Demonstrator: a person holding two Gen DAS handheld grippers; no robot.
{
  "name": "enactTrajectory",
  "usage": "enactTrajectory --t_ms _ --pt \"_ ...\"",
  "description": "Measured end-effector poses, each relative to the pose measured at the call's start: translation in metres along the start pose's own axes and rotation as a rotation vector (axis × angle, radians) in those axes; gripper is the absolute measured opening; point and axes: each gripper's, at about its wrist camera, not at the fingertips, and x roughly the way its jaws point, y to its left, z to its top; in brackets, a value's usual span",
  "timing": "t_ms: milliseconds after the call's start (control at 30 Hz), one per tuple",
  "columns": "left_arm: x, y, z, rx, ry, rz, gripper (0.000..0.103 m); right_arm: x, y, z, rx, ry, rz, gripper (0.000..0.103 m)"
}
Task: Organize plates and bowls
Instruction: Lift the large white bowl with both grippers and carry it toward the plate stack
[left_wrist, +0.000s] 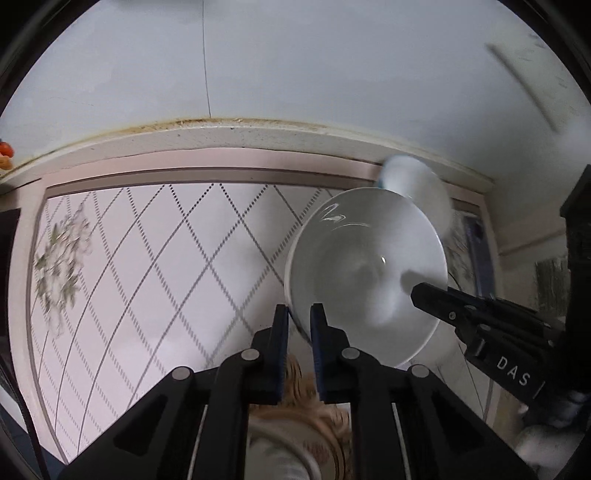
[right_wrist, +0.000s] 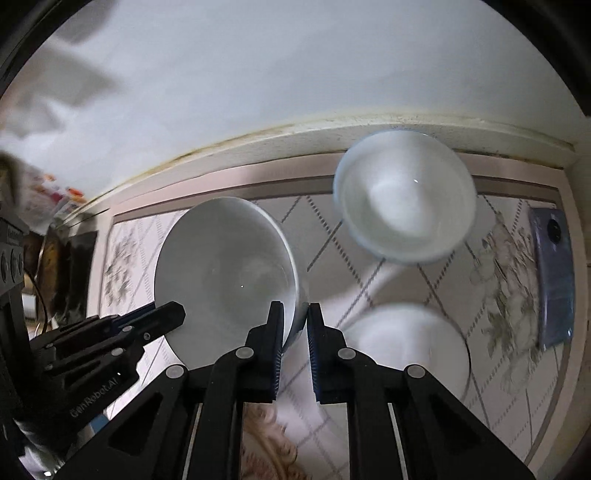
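White porcelain bowl (left_wrist: 365, 273) hung above the counter (left_wrist: 147, 266), my left tool (left_wrist: 299, 314) and right tool (right_wrist: 295, 314) both clenched on opposite rims. Uneven pulling, I judged, could slip it onto the blue-rimmed bowl (right_wrist: 404, 197).

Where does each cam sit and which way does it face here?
Left wrist: on the left hand-held gripper, looking steeply down at the white bowl whose rim it pinches; the right hand-held gripper enters from the right.
Right wrist: on the right hand-held gripper, same downward look, clamping that bowl's opposite rim.
Shared: bowl, tablecloth, both grippers.
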Motion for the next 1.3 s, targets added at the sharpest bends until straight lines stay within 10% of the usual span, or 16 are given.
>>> enactTrajectory --t_ms 633,1300 --pt "0.022 -0.067 -0.145 0.174 0.136 -0.05 0.011 -0.066 -0.051 -0.206 0.115 0.03 0.0 0.014" --pt "0.071 -0.09 -0.165 0.234 0.207 -0.006 0.011 -0.038 -0.099 -0.245 0.21 0.061 -0.017 0.014"
